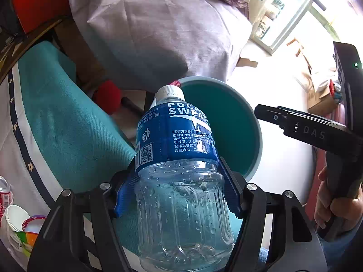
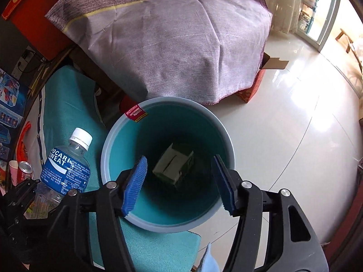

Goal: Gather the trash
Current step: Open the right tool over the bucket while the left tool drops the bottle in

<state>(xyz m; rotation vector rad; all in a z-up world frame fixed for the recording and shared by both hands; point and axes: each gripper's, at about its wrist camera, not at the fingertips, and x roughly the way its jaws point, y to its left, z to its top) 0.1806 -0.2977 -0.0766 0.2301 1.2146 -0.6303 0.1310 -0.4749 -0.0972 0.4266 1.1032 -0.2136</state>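
My left gripper [image 1: 179, 195] clamps the capped bottle [image 1: 179, 158] by its clear lower body, just beside the bin's [image 2: 109, 149] left rim, while my right gripper [image 2: 179, 185] hangs spread apart above the carton [image 2: 174, 167] inside.

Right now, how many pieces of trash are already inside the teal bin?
1 visible: a dark green carton lying at the bottom of the bin. The Pocari Sweat bottle is not in; the left gripper holds it. Anything beneath the carton would be hidden.

Open right tongs [image 2: 179, 188] hover over bin [image 2: 113, 136] holding a carton [image 2: 173, 165].
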